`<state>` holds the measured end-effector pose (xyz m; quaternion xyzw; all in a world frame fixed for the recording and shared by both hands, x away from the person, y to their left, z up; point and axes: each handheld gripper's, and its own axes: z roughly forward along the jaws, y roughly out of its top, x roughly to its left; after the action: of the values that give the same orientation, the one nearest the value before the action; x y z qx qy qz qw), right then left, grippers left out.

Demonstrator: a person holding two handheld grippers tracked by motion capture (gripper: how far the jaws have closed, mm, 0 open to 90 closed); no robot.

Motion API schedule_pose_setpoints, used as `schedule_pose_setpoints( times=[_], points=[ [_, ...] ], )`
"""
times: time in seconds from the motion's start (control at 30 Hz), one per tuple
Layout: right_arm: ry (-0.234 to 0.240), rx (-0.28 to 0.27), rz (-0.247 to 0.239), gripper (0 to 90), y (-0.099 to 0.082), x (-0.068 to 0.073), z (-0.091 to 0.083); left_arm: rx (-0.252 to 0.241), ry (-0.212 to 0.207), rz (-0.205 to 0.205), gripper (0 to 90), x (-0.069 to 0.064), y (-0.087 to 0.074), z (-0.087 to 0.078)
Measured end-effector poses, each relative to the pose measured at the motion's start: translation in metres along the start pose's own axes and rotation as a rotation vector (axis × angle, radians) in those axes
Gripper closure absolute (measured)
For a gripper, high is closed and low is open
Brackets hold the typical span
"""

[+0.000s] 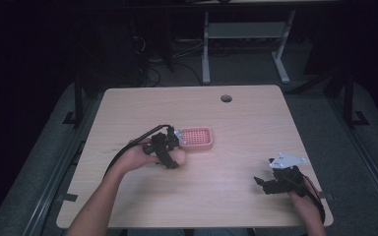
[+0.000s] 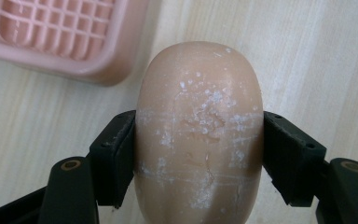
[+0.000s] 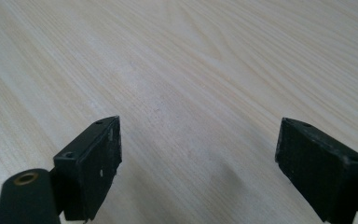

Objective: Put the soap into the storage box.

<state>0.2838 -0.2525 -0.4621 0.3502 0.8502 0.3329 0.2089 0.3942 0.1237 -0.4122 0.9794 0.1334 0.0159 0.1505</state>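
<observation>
**Left gripper holds soap bar beside pink dish**

The left gripper (image 2: 198,154) has its jaws pressed against both sides of a smooth, oval, tan soap bar (image 2: 198,135) flecked with white scratches. In the high view this gripper (image 1: 170,156) sits near the middle of the light wooden counter (image 1: 236,123), with the soap bar (image 1: 179,157) just at the near left of a pink rectangular plastic soap dish with a grid floor (image 1: 197,138). The right gripper (image 3: 198,168) rests over bare counter at the near right, well apart, its jaws spread wide with nothing between them.
</observation>
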Motion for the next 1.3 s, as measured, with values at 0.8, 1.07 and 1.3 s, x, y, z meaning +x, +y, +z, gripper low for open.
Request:
schedule_pose_setpoints(
  times=[0.8,1.07,1.3],
  points=[
    [0.001,-0.015,0.014,13.8,0.0,-0.002,-0.001,0.023,0.012,0.048,32.1,0.015,0.034,-0.001],
    [-0.003,-0.023,0.024,13.8,-0.002,-0.005,-0.003,0.02,0.011,0.059,32.1,0.023,0.049,-0.003],
    [-0.002,-0.028,0.032,13.8,-0.001,-0.006,-0.002,0.011,0.011,0.066,32.0,0.028,0.059,-0.004]
  ],
)
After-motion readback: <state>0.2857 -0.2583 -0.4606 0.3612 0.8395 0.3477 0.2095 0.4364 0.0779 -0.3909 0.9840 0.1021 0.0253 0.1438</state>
